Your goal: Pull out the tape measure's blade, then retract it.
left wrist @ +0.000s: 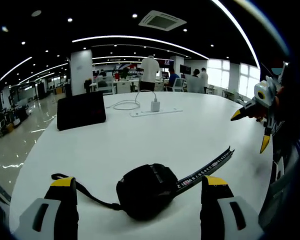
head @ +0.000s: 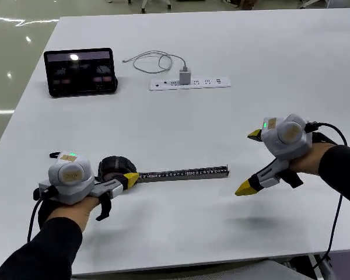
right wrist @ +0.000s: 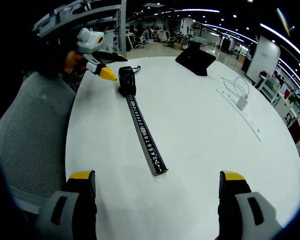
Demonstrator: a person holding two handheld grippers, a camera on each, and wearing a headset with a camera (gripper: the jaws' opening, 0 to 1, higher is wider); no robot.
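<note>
1. Left gripper (left wrist: 140, 181), by the table's (head: 280, 58) front-left corner: jaws spread wide, clamping nothing; the tape measure case (head: 115, 167) sits between them with a gap on each side in the left gripper view; its wrist strap (left wrist: 85, 192) trails toward the left jaw.
2. Right gripper (head: 250, 161), toward the front-right: jaws wide apart, empty, apparently held above the table; aimed back at the blade's end hook (head: 226, 170), near it but apart.
3. Blade (head: 184, 173) lies flat on the table, running right from the case, roughly parallel to the front edge; nothing holds it; my read: pull-out done or partly done, retract pending.
4. Risk A: case unclamped; a tug on the hook or a sudden retract would likely drag or kick it across the smooth top.
5. Risk B: hook free during retract; blade could whip in, slap the case, twist or kink; the right jaws probably need to hold the hook end and walk it back.
6. Risk C: blade is thin and flat on the table; closing jaws may skid off it.
7. Far side: power strip (head: 189, 83) with charger (head: 185, 76) and cable (head: 151, 61); tablet (head: 80, 71) toward the far-left corner; all well apart from the work; snag unlikely.
</note>
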